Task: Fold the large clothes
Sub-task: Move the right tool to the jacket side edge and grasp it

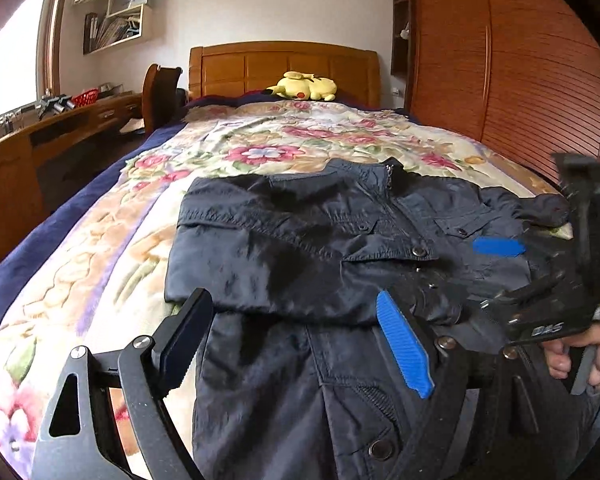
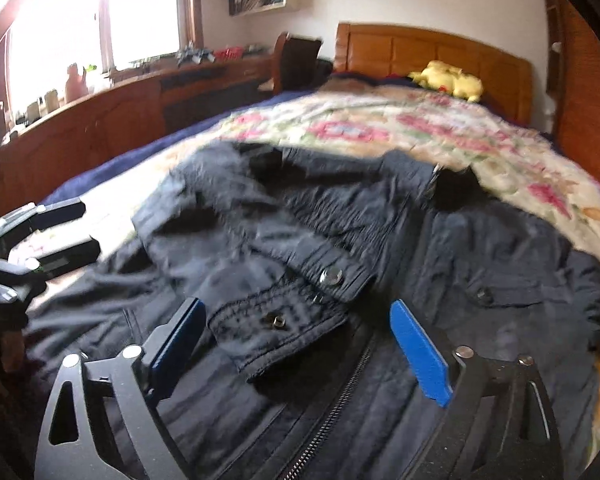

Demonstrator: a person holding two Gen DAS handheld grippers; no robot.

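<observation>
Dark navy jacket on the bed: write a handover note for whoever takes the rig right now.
Left gripper: open, empty, over the jacket's lower half.
Right gripper: open, empty, above the sleeve cuff.
The dark navy snap-button jacket lies front up on the floral bedspread, collar toward the headboard.
Done: one sleeve folded across the chest.
Left: the other sleeve, still bunched at the side, then fold the body.

jacket (image 1: 300,248) | dark navy, snap buttons, zipper | one sleeve folded across chest | flat on bed
</observation>
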